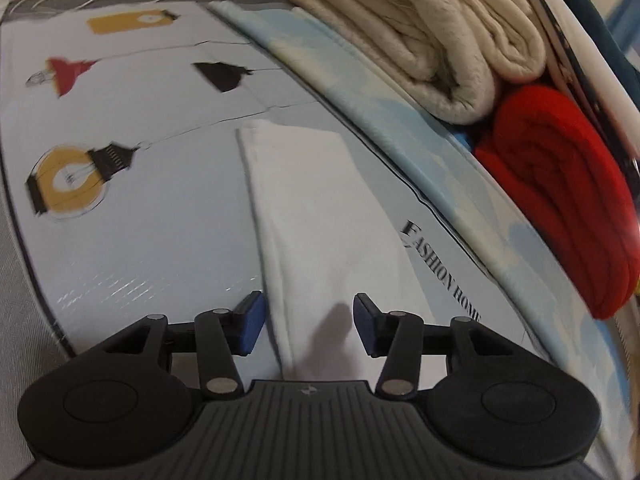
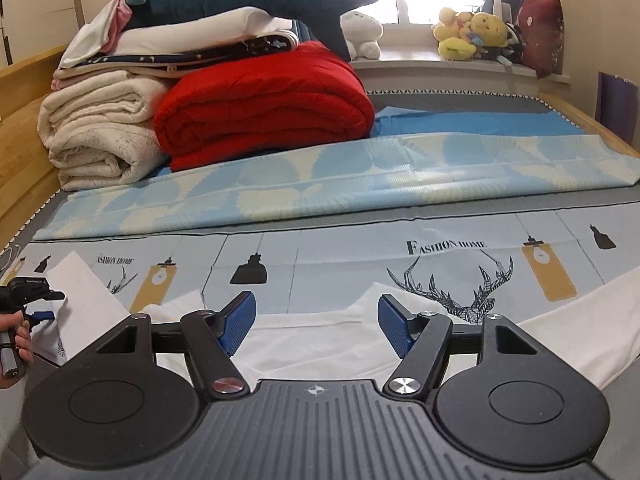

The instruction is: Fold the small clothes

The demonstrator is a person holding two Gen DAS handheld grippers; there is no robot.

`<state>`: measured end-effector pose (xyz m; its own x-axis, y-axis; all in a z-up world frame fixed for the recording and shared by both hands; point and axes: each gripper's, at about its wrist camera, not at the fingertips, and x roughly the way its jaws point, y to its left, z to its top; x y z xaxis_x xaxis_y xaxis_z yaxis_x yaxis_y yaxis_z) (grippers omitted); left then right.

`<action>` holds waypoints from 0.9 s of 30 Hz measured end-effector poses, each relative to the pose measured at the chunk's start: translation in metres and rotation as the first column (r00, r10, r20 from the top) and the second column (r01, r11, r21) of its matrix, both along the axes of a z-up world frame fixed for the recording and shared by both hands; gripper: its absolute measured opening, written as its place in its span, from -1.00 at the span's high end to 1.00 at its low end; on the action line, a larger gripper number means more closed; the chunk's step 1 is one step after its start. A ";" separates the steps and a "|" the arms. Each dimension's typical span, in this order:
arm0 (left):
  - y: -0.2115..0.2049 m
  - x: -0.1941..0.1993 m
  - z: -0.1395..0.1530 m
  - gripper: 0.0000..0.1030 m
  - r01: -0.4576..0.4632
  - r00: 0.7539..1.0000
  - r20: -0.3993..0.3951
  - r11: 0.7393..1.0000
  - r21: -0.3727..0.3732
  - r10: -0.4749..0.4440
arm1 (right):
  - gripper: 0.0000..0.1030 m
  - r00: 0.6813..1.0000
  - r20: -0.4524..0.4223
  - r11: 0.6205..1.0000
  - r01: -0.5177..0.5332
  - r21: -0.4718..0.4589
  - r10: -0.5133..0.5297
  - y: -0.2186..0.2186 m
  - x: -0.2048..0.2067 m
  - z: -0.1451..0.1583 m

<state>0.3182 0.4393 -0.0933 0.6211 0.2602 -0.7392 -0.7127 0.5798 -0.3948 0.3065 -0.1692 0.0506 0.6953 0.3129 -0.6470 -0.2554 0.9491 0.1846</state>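
A white garment (image 2: 320,344) lies spread on the light blue printed mat (image 2: 340,264) over the bed. One long folded part of it, the white strip (image 1: 316,216), runs away from me in the left wrist view. My left gripper (image 1: 308,328) hovers over the near end of that strip. Its jaws stand apart, one blue pad (image 1: 250,326) just off the cloth's left edge, the other above the cloth, neither pressing. My right gripper (image 2: 317,324) stands open low over the garment's middle edge, nothing pinched. A hand (image 2: 16,338) holding the left tool shows at the far left.
Folded cream blankets (image 2: 100,136) and a red quilt (image 2: 264,108) are stacked at the back left, with a plush shark (image 2: 256,0) on top. A blue leaf-patterned sheet (image 2: 320,184) lies behind the mat. Plush toys (image 2: 472,32) sit on the windowsill. A wooden bed frame (image 2: 24,128) borders the left.
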 end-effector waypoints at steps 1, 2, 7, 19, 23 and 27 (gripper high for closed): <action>-0.001 0.002 0.000 0.17 0.020 1.000 -0.009 1.000 0.007 -0.020 | -0.35 1.000 -0.001 1.000 0.000 -0.001 0.000 0.001 0.001 -0.001; -0.003 0.003 0.000 0.70 0.037 0.999 -0.028 0.999 0.010 -0.036 | -0.35 1.000 -0.002 1.000 -0.001 -0.002 0.001 0.002 0.002 -0.002; -0.003 -0.012 0.010 0.92 -0.007 0.999 -0.044 0.999 0.032 0.008 | -0.35 1.000 -0.001 1.000 -0.016 -0.008 0.016 0.014 0.002 -0.004; 0.039 -0.117 0.004 0.44 -0.429 0.896 -0.026 0.851 -0.303 0.442 | -0.35 1.000 0.000 0.999 -0.021 -0.024 0.021 0.021 0.001 -0.006; 0.062 -0.120 -0.009 0.40 -0.396 0.899 0.052 0.856 -0.332 0.436 | -0.35 1.000 0.007 0.999 -0.026 -0.022 0.026 0.020 0.000 -0.004; 0.086 -0.104 -0.018 0.40 -0.289 0.940 0.102 0.919 -0.270 0.325 | -0.35 1.000 0.006 0.999 -0.022 -0.027 0.022 0.018 0.000 -0.005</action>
<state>0.2146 0.5251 -0.1115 0.6427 0.2754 -0.7149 -0.7659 0.2120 -0.6069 0.3066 -0.1509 0.0454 0.6923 0.3110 -0.6512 -0.2777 0.9477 0.1574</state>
